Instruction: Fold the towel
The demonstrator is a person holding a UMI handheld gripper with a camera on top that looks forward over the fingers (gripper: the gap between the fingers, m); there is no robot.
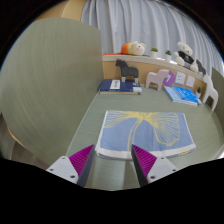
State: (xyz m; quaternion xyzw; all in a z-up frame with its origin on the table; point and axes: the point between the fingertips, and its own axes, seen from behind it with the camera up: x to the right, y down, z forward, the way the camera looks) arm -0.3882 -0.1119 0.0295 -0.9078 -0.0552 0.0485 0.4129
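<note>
The gripper [113, 162] hovers above the table [60, 110] with its fingers spread and nothing between them. The towel [148, 132], white with blue stripes and a yellow motif, lies flat on the table just ahead of the fingertips, toward 1 o'clock. It appears fully spread, with no fold visible, so the task is judged not yet started. Remaining: grasp an edge, carry it across, release. Beyond the towel, at 12 to 2 o'clock, books and toy figures sit by the curtain.
</note>
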